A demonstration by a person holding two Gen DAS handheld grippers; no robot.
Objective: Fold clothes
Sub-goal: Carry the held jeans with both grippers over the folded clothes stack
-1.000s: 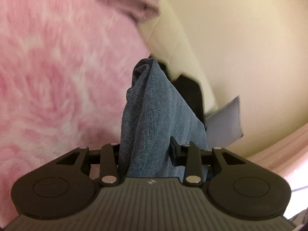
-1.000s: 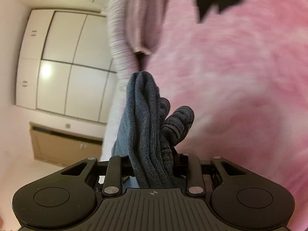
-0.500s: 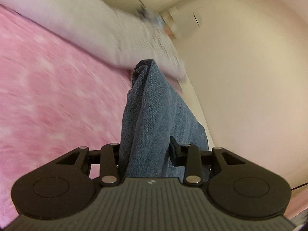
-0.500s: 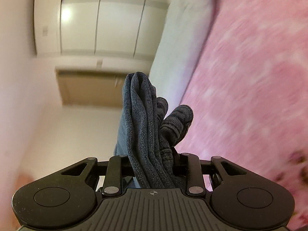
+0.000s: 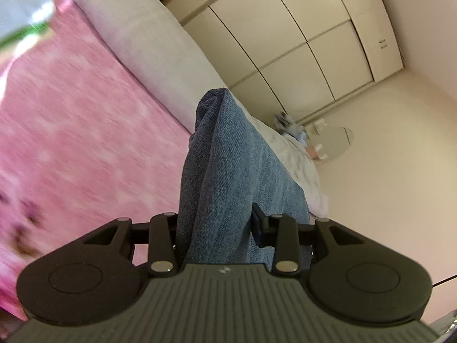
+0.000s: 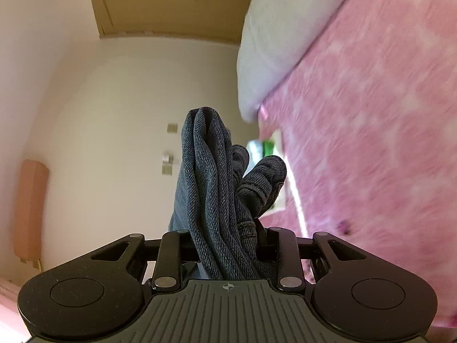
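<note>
Blue denim jeans (image 5: 228, 171) fill the gap between the jaws of my left gripper (image 5: 215, 228), which is shut on a thick fold of the cloth. The fold stands up past the jaws and hides the fingertips. In the right wrist view my right gripper (image 6: 225, 237) is shut on another bunched part of the jeans (image 6: 211, 177), with a stitched hem (image 6: 262, 180) curling out to the right. Both grippers are lifted off the pink bed cover (image 5: 80, 131). The rest of the jeans is out of sight.
The pink fluffy bed cover (image 6: 371, 114) lies under both grippers. A long pale pillow (image 5: 148, 48) runs along its edge. Cream wardrobe doors (image 5: 300, 34) and a cream wall (image 6: 114, 114) stand beyond. A white and green thing (image 5: 22, 20) lies on the bed's far corner.
Both grippers have swung up and away from the bed with the jeans still clamped. The views have turned from the pink cover toward the pillow, wardrobe and walls.
</note>
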